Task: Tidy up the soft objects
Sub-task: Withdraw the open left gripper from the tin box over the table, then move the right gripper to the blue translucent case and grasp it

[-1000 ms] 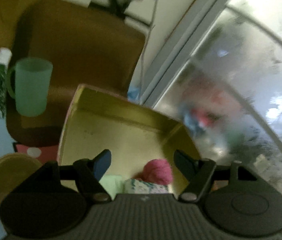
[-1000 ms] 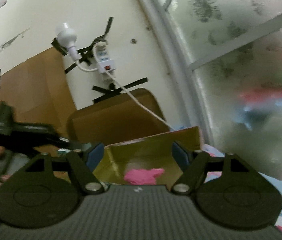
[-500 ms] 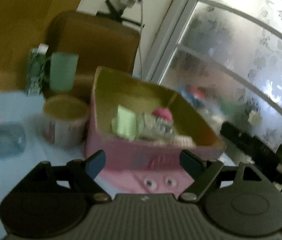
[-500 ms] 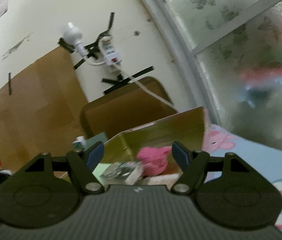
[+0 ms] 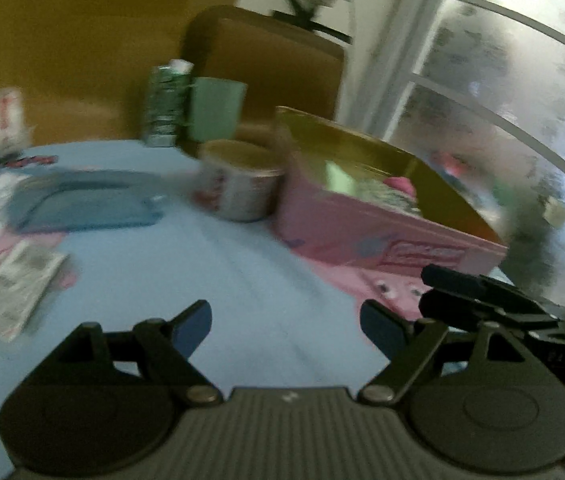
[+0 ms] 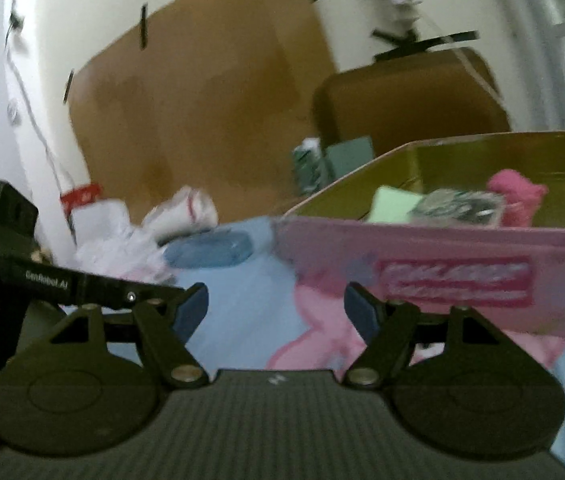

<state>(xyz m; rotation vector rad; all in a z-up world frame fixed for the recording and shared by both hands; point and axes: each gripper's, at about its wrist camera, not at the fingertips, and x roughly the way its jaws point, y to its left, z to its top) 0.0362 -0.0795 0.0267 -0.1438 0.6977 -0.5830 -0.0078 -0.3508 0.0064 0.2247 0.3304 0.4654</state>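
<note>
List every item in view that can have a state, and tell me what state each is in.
left gripper: open, empty
right gripper: open, empty
pink box: lid off, holding soft items
pink soft item: inside the box
green pad: inside the box
paper tub: upright, no lid
green cup: upright

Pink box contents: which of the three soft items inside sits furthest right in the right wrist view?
The pink fuzzy bundle, against the box's right end; the patterned packet lies in the middle and the pale green pad on the left.
</note>
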